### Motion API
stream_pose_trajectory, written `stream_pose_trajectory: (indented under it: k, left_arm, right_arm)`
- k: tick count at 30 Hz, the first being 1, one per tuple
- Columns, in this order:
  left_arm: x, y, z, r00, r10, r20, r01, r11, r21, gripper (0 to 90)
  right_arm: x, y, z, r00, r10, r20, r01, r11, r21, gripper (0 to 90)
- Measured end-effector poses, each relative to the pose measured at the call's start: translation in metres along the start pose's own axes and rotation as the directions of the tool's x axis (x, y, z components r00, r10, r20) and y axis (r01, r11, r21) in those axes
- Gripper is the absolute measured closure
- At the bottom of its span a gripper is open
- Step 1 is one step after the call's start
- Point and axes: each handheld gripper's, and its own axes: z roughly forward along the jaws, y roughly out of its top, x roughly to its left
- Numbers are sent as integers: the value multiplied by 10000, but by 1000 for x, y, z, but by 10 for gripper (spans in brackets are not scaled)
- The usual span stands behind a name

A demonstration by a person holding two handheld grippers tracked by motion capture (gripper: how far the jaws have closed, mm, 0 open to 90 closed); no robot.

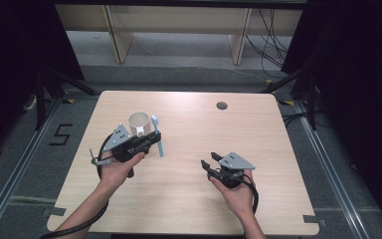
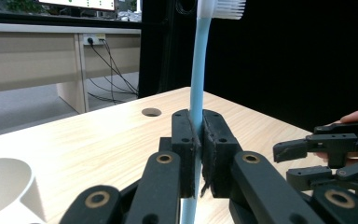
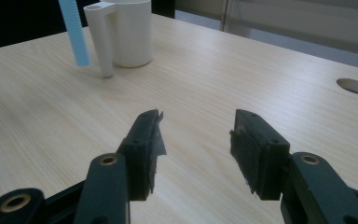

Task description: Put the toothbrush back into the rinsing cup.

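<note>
A light blue toothbrush (image 1: 158, 139) with a white bristled head (image 2: 221, 8) stands upright between the jaws of my left gripper (image 2: 199, 149), which is shut on its handle (image 2: 198, 70). In the high view the left gripper (image 1: 154, 139) hovers just right of a white cup (image 1: 139, 121) on the table's left half. The cup (image 3: 130, 32) has a tube-like handle on its side, and the brush's lower end (image 3: 73, 32) hangs beside it. My right gripper (image 3: 196, 140) is open over bare wood with nothing between its fingers. It sits at the table's front right (image 1: 208, 160).
The light wooden table (image 1: 189, 209) has a round cable hole (image 1: 222, 105) at the back right. Dark curtains stand on both sides, and shelving legs and cables lie on the floor beyond the far edge. The cup's rim (image 2: 4, 182) shows low at the left of the left gripper view.
</note>
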Motion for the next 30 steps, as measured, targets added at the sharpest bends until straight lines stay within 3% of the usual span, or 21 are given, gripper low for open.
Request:
stream_pose_trajectory:
  k: [1,4,5,6,10,11,13,17,20,21,22,23,25,30]
  left_arm:
    - [1,1,-1,10000,29,-55,-29,10000,1,836]
    - [3,3,-4,9999,65,-116,-66,10000,-37,836]
    - [4,3,-5,9997,98,-236,-100,9999,-56,836]
    - [5,4,-5,9995,185,-257,-188,9998,-103,836]
    - [8,8,-8,9990,191,-395,-199,9996,-200,836]
    - [9,9,-9,9989,212,-426,-221,9995,-212,836]
    - [11,11,-10,9985,216,-494,-228,9994,-244,836]
    - [16,14,-11,9979,209,-616,-227,9993,-296,836]
    - [17,15,-13,9975,54,-710,-78,9994,-334,836]
    - [18,16,-13,9973,205,-706,-229,9992,-335,836]
    - [17,16,-14,9972,-7,-751,-20,9994,-357,836]
    - [19,17,-14,9970,220,-747,-247,9990,-361,836]
    - [19,18,-15,9970,160,-763,-190,9991,-385,836]
    - [20,22,-16,9965,220,-803,-254,9988,-418,836]
  right_arm:
    - [0,-1,-2,9997,171,148,-172,9998,80,521]
    - [-5,-4,-3,9997,65,254,-62,9999,-120,524]
    - [-8,-4,-6,9984,-120,550,123,9999,-63,526]
    - [-7,-5,-7,9987,144,491,-142,9999,-52,527]
    - [-14,-9,-10,9963,138,850,-126,9998,-151,534]
    - [-13,-10,-11,9955,443,838,-440,9990,-50,535]
    - [-18,-12,-11,9954,128,952,-113,9998,-160,537]
    - [-21,-16,-12,9928,308,1156,-277,9992,-283,541]
    - [-23,-18,-12,9934,478,1042,-464,9988,-159,541]
    - [-24,-18,-12,9936,340,1077,-322,9993,-182,541]
    - [-24,-19,-12,9926,395,1146,-357,9987,-350,542]
    - [-22,-19,-13,9909,623,1194,-604,9980,-193,542]
    - [-25,-19,-13,9921,288,1218,-251,9992,-319,543]
    - [-25,-19,-14,9915,405,1234,-376,9989,-262,544]
